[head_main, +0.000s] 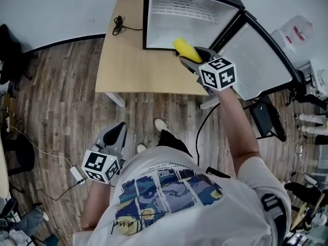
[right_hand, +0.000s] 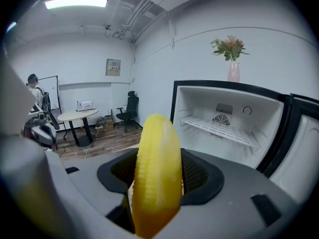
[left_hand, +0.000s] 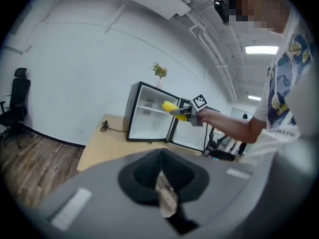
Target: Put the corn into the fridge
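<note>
The left gripper (head_main: 119, 132) hangs low over the wooden floor (head_main: 61, 101), well short of the fridge (head_main: 179, 22), with its fingers closed on nothing. The fridge stands open on the desk (head_main: 123, 60), and just in front of its opening the corn (head_main: 185, 48) is held tilted, its tip at the fridge's lower front edge, below the wire shelf (right_hand: 219, 128). The right gripper (head_main: 193, 59) has its fingers clamped on the corn's lower end, and the fridge's door (head_main: 256, 60) stands swung wide to the right.
</note>
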Action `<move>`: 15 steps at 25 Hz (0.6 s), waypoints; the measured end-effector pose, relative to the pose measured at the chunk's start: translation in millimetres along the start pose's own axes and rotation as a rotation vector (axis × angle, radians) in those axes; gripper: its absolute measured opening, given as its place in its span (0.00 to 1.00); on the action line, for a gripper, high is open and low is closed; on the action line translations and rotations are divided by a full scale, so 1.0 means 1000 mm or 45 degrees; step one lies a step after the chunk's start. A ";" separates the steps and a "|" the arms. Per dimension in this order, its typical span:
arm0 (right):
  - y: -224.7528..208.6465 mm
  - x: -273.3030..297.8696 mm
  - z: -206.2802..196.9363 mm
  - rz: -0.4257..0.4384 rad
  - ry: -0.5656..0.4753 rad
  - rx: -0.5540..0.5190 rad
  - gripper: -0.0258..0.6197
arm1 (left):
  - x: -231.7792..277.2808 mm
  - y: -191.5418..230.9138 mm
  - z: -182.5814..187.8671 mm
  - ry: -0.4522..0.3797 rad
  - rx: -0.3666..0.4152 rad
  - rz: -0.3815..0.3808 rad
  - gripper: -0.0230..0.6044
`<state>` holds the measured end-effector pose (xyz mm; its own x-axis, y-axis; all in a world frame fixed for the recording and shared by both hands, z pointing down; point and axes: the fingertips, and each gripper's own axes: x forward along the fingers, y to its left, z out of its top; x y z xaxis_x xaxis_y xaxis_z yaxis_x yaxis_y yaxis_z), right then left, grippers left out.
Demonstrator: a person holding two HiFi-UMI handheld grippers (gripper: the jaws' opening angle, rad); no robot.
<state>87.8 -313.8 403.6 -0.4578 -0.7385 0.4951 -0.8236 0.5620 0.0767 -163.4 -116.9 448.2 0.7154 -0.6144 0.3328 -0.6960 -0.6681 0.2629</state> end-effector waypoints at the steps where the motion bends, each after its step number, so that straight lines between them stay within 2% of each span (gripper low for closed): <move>1: -0.010 0.007 0.007 -0.004 0.001 -0.015 0.42 | 0.003 0.005 0.005 -0.012 -0.014 0.019 0.05; 10: -0.096 0.071 0.059 -0.018 0.023 -0.197 0.42 | 0.036 0.045 0.039 -0.080 -0.034 0.200 0.05; 15: -0.128 0.112 0.076 -0.021 0.044 -0.300 0.42 | 0.052 0.057 0.046 -0.084 -0.035 0.292 0.05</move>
<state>116.5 -496.8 382.9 -0.4302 -0.7372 0.5211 -0.7280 0.6246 0.2826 -163.6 -206.3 438.9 0.5403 -0.7752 0.3272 -0.8415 -0.4970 0.2119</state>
